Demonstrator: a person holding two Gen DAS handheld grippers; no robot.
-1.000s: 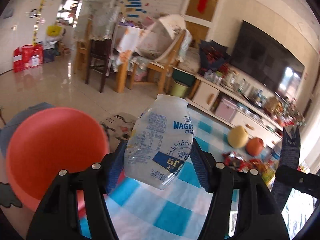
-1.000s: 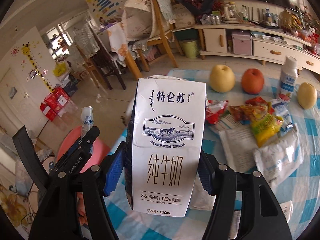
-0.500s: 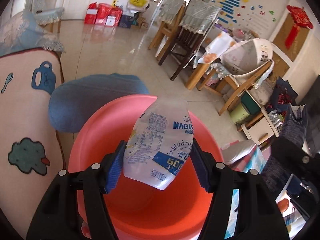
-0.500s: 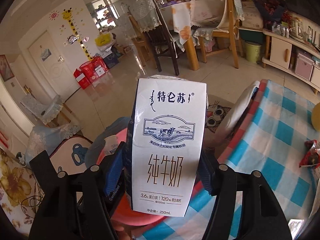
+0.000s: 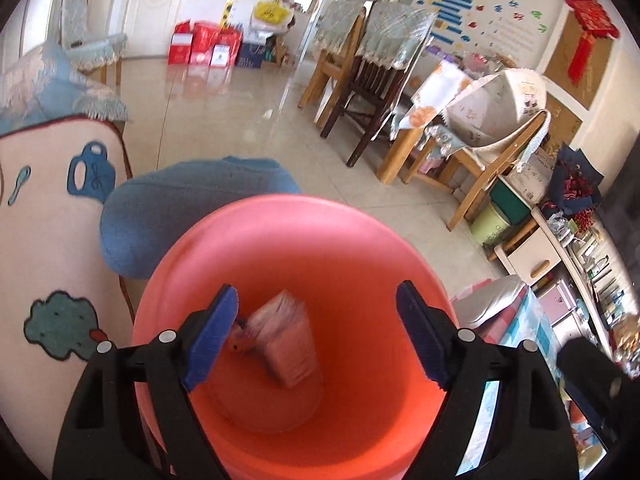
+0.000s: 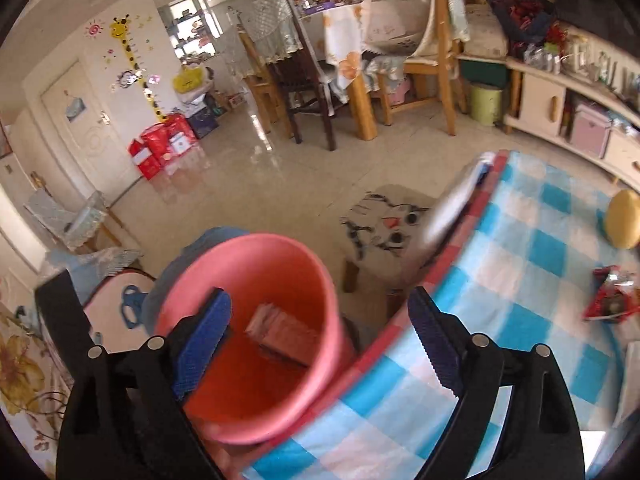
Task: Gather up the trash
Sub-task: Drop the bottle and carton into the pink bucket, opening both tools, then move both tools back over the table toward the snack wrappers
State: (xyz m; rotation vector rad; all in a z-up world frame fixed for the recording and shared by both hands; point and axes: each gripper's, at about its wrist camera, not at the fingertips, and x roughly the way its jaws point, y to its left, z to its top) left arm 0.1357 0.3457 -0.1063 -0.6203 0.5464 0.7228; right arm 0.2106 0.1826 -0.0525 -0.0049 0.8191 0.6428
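Note:
A red plastic bucket [image 5: 320,208] stands on the floor under my left gripper [image 5: 318,336]. Its jaws are opening, wide apart, with nothing between them. A pale, blurred carton [image 5: 286,340] lies inside the bucket, and a small blurred item sits beside it. In the right wrist view the same bucket [image 6: 248,240] is at lower left with the carton [image 6: 280,330] in it. My right gripper [image 6: 320,342] hangs over the bucket's edge and the table corner. Its jaws are opening too and hold nothing. I cannot pick out the plastic bottle.
The table with a blue check cloth [image 6: 520,280] lies to the right, bearing a yellow fruit [image 6: 624,220] and a red wrapper [image 6: 612,300]. A cat-face stool [image 6: 384,224] stands beyond the bucket, a blue cushion [image 5: 180,208] behind it. Wooden chairs [image 5: 360,80] stand further back.
Both grippers opened. The bottle left the left jaws and the milk carton left the right jaws; a carton now lies in the bucket. The right gripper swung left toward the bucket.

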